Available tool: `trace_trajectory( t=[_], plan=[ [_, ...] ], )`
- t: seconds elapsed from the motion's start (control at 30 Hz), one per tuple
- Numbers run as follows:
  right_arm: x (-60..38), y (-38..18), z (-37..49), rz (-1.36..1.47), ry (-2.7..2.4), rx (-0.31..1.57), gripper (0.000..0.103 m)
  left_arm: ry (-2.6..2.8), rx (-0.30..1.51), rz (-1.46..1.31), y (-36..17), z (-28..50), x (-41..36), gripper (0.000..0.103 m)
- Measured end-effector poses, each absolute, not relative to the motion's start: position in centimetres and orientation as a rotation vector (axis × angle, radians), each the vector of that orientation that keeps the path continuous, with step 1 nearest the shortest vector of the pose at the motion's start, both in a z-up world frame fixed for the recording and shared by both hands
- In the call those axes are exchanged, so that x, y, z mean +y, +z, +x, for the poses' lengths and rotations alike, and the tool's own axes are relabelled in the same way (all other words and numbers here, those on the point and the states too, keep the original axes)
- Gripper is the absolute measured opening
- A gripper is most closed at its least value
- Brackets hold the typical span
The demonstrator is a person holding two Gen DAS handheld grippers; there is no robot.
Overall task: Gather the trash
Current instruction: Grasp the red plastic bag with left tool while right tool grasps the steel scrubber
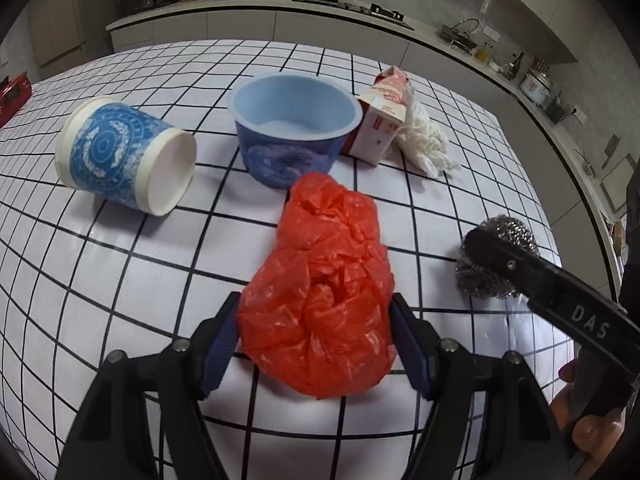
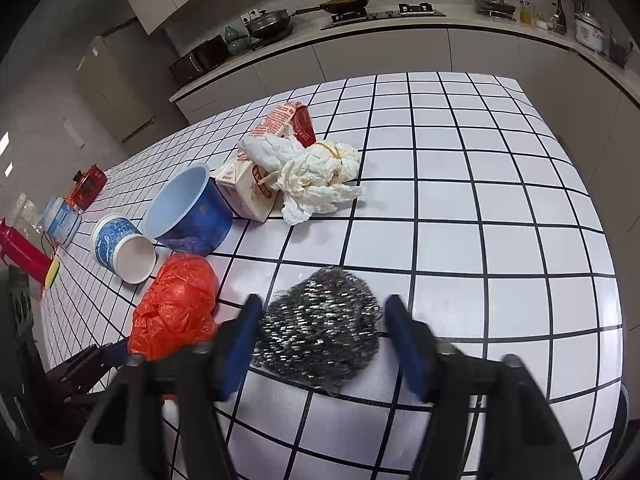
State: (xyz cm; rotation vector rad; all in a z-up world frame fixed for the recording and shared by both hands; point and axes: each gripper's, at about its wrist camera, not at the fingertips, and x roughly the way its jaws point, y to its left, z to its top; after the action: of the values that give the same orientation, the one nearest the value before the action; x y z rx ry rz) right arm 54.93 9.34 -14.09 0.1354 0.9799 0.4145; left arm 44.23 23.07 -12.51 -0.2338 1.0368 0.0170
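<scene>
A crumpled red plastic bag (image 1: 320, 300) lies on the checked table between the pads of my left gripper (image 1: 314, 344), which is open around it; the pads stand at its sides. The bag also shows in the right wrist view (image 2: 176, 304). A steel wool scourer (image 2: 320, 324) lies between the fingers of my right gripper (image 2: 322, 344), which is open around it with a gap on the right side. The scourer shows in the left wrist view (image 1: 496, 264), partly hidden by the right gripper's finger (image 1: 520, 268).
A blue bowl (image 1: 294, 128) stands behind the bag. A blue-patterned paper cup (image 1: 124, 156) lies on its side at the left. A milk carton (image 1: 380, 120) and crumpled white tissue (image 1: 424, 136) lie at the right. Red items and a tub (image 2: 60, 220) sit at the table's far left.
</scene>
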Motion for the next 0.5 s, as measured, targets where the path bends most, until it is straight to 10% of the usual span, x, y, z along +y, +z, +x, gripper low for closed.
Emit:
trace_trajectory(
  t=[0.4,0.47,0.5],
  plan=[
    [9.3,-14.1,54.3,0.113,0.421,0.976,0.057,0.007,1.023,-0.253,-12.6,46.2,22.7,0.073],
    [9.2,-14.1,54.3,0.115,0.422,0.977,0.057,-0.009,1.006,-0.264,-12.6,46.2,22.9,0.065],
    [9.2,-14.1,54.2,0.114,0.421,0.976,0.056,-0.016,1.001,-0.263,-12.5,46.1,22.9,0.046]
  ],
)
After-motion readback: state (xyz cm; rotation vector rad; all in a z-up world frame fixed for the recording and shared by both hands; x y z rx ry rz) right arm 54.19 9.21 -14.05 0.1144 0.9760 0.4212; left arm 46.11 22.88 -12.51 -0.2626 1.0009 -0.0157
